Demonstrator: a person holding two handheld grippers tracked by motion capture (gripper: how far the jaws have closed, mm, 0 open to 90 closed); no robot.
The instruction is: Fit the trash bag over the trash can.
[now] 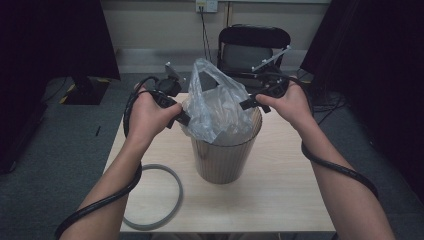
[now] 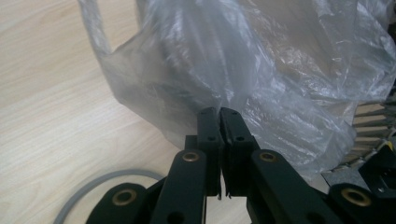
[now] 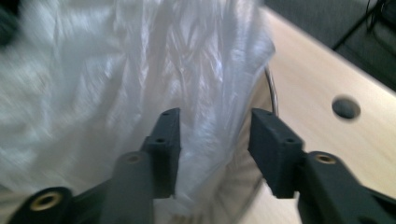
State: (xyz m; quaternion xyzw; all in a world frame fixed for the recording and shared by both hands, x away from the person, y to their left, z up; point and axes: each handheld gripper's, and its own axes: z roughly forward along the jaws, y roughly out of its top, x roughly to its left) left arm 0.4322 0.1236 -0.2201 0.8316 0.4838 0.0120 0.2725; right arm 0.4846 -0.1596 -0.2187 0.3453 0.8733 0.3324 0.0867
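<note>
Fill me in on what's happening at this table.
A person is fitting a clear plastic bag into a ribbed bin on the table. The left claw is shut on the bag's edge. The right claw is open with bag film between its jaws. A grey ring lies on the table beside the bin.

Right hand-held gripper (image 3: 212, 149): jaws stand apart, with a fold of clear plastic bag (image 3: 140, 70) hanging in the gap between them. The film lies against the left jaw; the right jaw is clear of it. The bag (crinkled, blurred at far left) drapes over the bin rim (image 3: 273, 91). Pale wooden surface (image 3: 317, 74) to the right carries a round dark hole (image 3: 346, 107).
</note>
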